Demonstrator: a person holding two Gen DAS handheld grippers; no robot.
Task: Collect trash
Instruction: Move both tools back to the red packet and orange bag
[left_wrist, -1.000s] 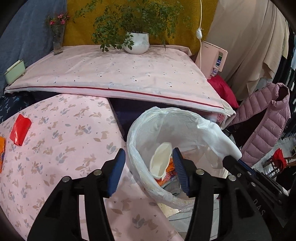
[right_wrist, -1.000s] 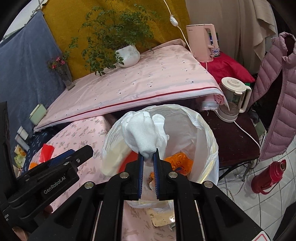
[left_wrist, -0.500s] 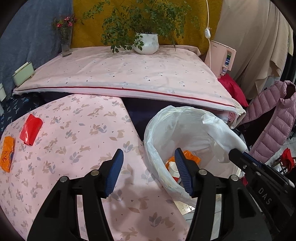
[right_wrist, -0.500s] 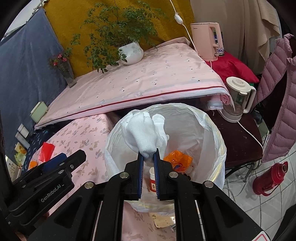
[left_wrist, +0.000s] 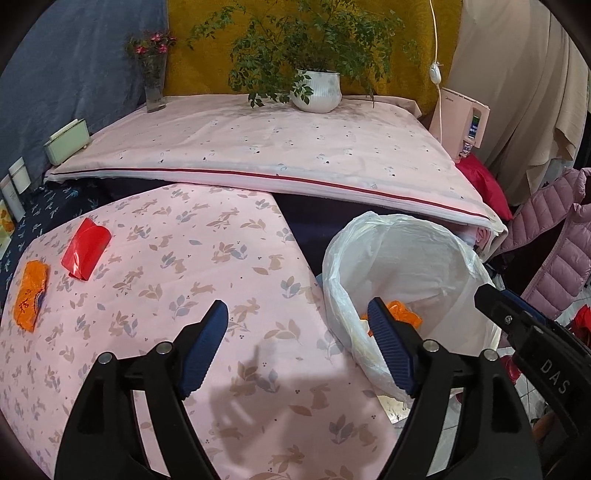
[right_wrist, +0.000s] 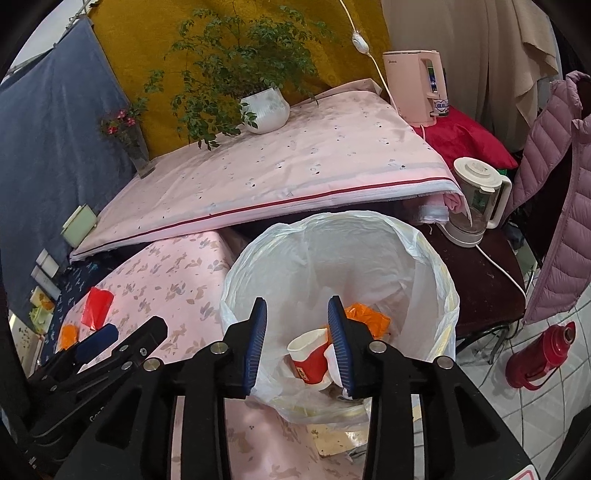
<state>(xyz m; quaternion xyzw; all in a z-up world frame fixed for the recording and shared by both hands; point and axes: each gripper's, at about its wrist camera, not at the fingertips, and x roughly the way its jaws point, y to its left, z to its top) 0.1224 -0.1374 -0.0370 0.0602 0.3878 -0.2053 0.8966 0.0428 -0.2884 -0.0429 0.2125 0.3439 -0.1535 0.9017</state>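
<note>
Both my grippers' fingers spread empty, right gripper (right_wrist: 297, 341) over bin (right_wrist: 436, 266); next swing left gripper (left_wrist: 295, 345) squarely onto red wrapper (left_wrist: 85, 253).

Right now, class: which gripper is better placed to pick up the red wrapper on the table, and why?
Left. The open left gripper faces the table, nearer the red wrapper; the right gripper hangs over the bin.

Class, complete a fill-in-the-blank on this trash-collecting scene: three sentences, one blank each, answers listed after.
1. The right gripper is open above the white-lined ____.
2. A red-and-white paper cup lies ____ the bin.
3. The red wrapper and orange packet lie on the ____ tablecloth.

Answers: bin; inside; pink
</note>
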